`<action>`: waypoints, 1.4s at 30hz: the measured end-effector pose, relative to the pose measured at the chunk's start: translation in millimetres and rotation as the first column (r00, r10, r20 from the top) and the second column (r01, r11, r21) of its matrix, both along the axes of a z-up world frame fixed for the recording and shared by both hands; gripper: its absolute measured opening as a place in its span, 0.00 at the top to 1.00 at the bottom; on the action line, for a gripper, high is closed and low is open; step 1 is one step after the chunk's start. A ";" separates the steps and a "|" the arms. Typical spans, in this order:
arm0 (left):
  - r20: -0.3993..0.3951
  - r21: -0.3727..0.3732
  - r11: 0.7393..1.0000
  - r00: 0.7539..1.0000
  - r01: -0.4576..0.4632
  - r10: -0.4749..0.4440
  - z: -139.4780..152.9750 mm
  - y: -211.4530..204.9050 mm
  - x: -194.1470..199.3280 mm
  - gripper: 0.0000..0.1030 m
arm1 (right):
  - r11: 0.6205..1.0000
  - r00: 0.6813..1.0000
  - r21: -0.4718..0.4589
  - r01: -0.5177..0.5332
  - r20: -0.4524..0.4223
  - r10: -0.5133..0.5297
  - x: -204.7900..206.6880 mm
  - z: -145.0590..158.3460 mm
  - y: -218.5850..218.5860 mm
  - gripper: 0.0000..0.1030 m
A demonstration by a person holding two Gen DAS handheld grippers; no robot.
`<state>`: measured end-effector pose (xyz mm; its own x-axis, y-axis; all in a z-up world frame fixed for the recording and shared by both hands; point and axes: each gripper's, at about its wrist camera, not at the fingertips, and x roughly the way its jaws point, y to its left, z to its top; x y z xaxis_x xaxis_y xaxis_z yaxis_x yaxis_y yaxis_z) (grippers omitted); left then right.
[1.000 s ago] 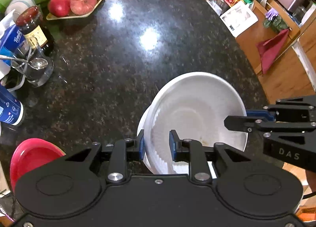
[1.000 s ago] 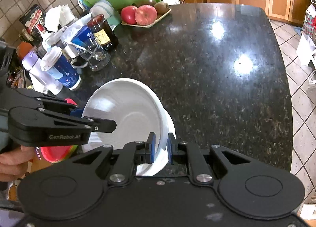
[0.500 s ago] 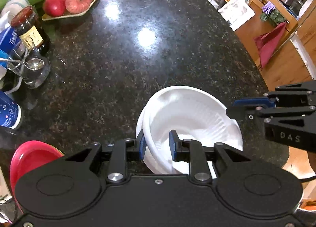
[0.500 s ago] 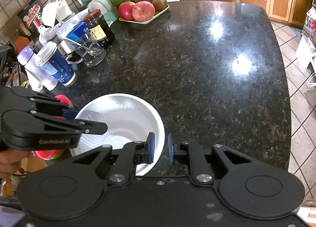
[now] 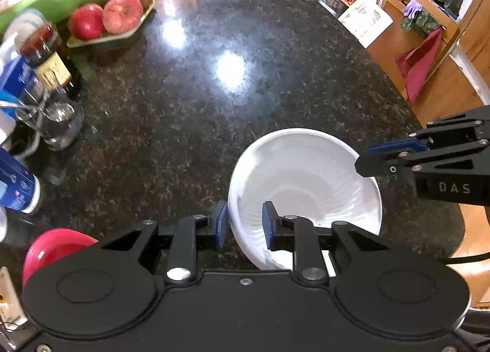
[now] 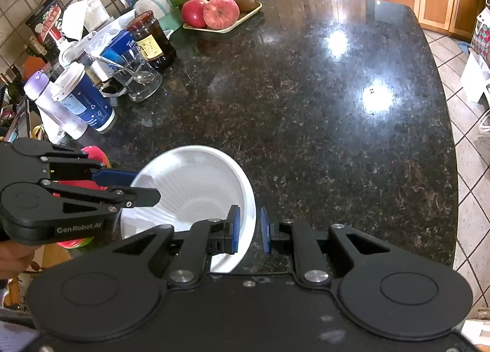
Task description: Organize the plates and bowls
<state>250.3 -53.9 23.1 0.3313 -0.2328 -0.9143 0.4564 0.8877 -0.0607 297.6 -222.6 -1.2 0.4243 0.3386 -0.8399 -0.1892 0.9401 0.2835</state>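
Note:
A white ribbed bowl (image 5: 306, 186) sits on the black granite counter near its front edge; it also shows in the right wrist view (image 6: 196, 186). My left gripper (image 5: 242, 223) is open, its jaws either side of the bowl's left rim with a visible gap. My right gripper (image 6: 249, 229) is open, its jaws either side of the bowl's right rim without pressing it. A red plate (image 5: 52, 247) lies at the front left edge, partly hidden behind my left gripper; it shows under that gripper in the right wrist view (image 6: 95, 153).
Along the left side stand a glass with a spoon (image 6: 141, 82), a dark jar (image 6: 153, 39), blue and white bottles (image 6: 85, 100) and a tray of apples (image 6: 214, 15). The counter's front and right edges drop to a tiled floor (image 6: 471, 143).
The bowl was tilted up between both grippers and now rests flat on the counter. Both grippers have loosened their hold on its rim.

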 end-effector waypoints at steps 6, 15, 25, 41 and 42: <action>-0.043 -0.007 1.000 0.999 -0.009 0.008 -13.5 2.5 -0.3 0.69 | 1.000 1.000 0.011 0.010 -0.012 -0.010 0.8 -5.5 -2.1 0.83; 0.020 -0.018 0.999 0.999 -0.035 0.036 -14.5 8.2 -9.0 0.69 | 0.998 0.999 0.053 0.028 0.024 -0.029 -7.6 -8.5 -8.9 0.82; 0.114 -0.024 0.998 0.992 -0.051 0.054 -12.7 12.2 -24.0 0.69 | 0.996 0.990 0.071 0.047 0.131 -0.056 -26.8 -5.8 -12.1 0.70; 0.325 -0.149 0.981 0.931 -0.120 0.164 2.7 37.3 -56.2 0.68 | 0.976 0.902 0.096 0.197 0.372 -0.219 -72.6 4.0 -6.6 0.64; 0.352 -0.161 0.978 0.918 -0.134 0.184 4.1 40.4 -59.2 0.68 | 0.973 0.893 0.099 0.209 0.385 -0.231 -75.7 3.9 -5.2 0.64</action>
